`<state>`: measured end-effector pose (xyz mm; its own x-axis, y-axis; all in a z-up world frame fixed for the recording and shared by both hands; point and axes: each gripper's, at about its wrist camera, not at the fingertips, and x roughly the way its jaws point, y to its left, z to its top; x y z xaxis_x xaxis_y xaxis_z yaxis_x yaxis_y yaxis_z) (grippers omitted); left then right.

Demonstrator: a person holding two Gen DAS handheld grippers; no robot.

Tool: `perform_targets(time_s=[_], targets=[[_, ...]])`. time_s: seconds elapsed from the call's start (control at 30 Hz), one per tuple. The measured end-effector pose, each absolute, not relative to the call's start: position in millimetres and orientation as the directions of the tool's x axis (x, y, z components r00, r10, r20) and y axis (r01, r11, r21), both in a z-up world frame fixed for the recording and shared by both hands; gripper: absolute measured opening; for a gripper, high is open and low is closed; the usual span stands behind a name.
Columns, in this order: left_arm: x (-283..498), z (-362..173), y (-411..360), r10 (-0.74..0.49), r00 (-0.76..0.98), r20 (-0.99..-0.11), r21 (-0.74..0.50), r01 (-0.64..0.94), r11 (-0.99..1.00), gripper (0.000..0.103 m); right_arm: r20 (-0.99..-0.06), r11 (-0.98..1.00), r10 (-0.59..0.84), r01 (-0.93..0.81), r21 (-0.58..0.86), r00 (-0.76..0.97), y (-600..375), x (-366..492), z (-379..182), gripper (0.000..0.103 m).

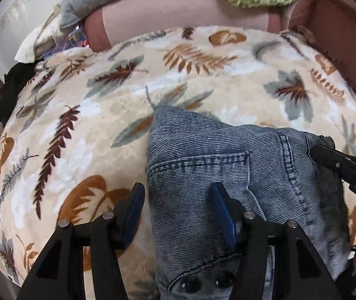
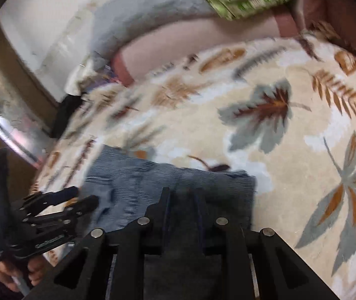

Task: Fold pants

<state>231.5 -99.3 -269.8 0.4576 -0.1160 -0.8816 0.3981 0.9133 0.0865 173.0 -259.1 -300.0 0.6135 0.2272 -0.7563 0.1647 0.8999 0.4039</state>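
Here, one pair of jeans (image 1: 228, 175), ribbed faded blue denim folded into a thick block, lies on the plush leaf-print blanket (image 1: 78, 125) covering the bed. Two claws: the left claw (image 1: 180, 207) gapes wide over the denim's left edge, gripping nothing; the right claw (image 2: 181, 205) stands narrowly parted at the jeans' near edge, blurred. Bare blanket stretches beyond.

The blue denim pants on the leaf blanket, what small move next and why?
Probably lower the left gripper onto the near edge of the blue denim pants: its jaws stand open astride that edge, gripping nothing, on the leaf-patterned blanket.
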Motion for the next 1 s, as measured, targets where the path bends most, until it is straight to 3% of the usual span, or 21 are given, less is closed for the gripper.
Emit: perform_targets(time_s=[0.17,0.3,0.57,0.87,1.0], targets=[[240,-285,-99,-0.071,0.45,-0.89,0.115,0.373,0.921,0.074,-0.792,0.913,0.205,0.179,0.366,0.575,-265,182,-316,0.027],[235,-272,-83,-0.113,0.408,-0.906,0.034,0.336,0.941,0.074,-0.762,0.913,0.197,0.168,0.373,0.617,-266,163,-296,0.028],[159,-237,-71,-0.179,0.496,-0.85,0.065,0.437,0.897,0.073,-0.655,0.922,0.307,-0.044,0.385,0.69,-243,100,-259,0.028],[139,-268,-67,-0.128,0.457,-0.88,0.094,0.433,0.897,0.073,-0.787,0.954,0.29,-0.102,0.281,0.544,-191,80,-292,0.028],[132,-279,-65,-0.12,0.473,-0.873,0.107,0.426,0.898,0.074,-0.786,0.952,0.291,-0.085,0.294,0.545,-194,74,-298,0.029]])
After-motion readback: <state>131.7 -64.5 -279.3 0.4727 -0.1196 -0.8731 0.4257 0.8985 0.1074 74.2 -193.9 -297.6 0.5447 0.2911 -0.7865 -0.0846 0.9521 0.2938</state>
